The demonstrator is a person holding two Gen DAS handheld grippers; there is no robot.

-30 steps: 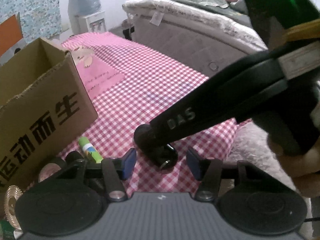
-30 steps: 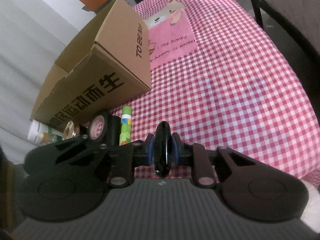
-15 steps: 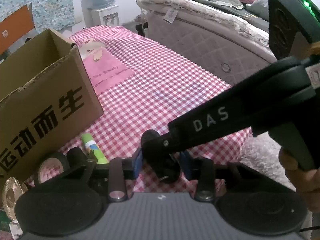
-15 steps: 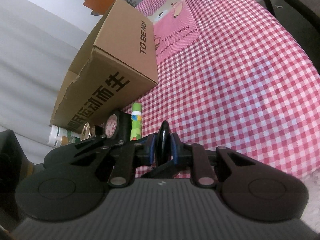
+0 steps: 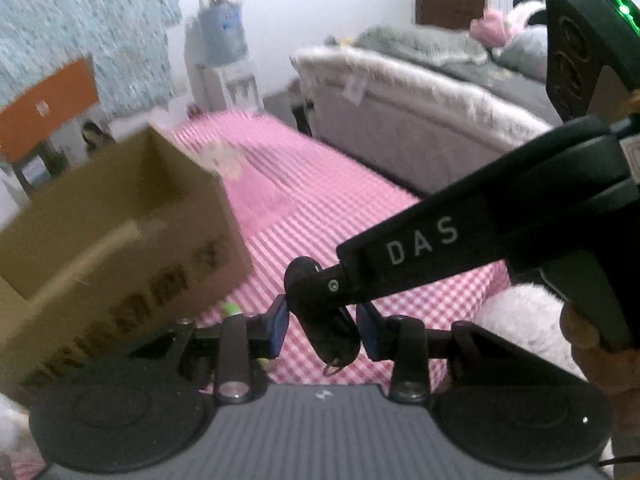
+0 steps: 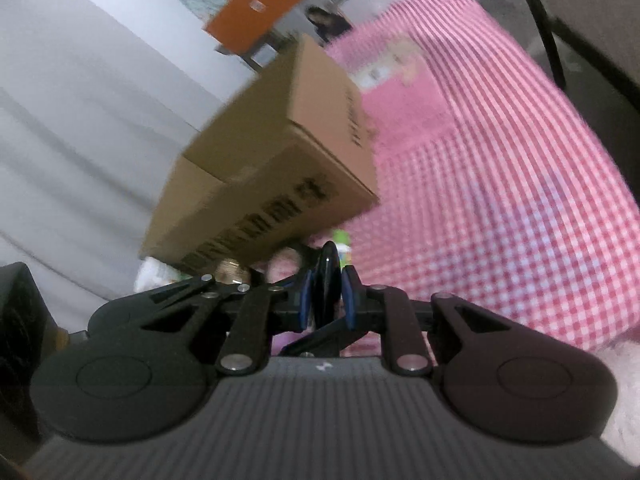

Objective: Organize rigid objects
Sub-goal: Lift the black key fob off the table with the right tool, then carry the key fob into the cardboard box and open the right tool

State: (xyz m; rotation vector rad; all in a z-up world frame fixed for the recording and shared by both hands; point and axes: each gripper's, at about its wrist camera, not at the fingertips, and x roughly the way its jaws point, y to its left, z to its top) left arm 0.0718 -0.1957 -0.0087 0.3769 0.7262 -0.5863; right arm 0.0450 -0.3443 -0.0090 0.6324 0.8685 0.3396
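Ahead-left of both grippers, cardboard box (image 5: 120,240) on checked cloth (image 6: 500,184); right gripper (image 6: 327,300) pinches black fob (image 6: 326,280); left gripper (image 5: 322,328) flanks it, grip unclear; green tube (image 6: 342,240) beyond.

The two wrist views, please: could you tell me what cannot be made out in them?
- Box lettering: motion-blurred in both views.
- Box interior: mostly hidden by its wall, left view.
- Small items beside the box: blurred, behind the right gripper.
- Black fob: partly covered by the right gripper's finger.
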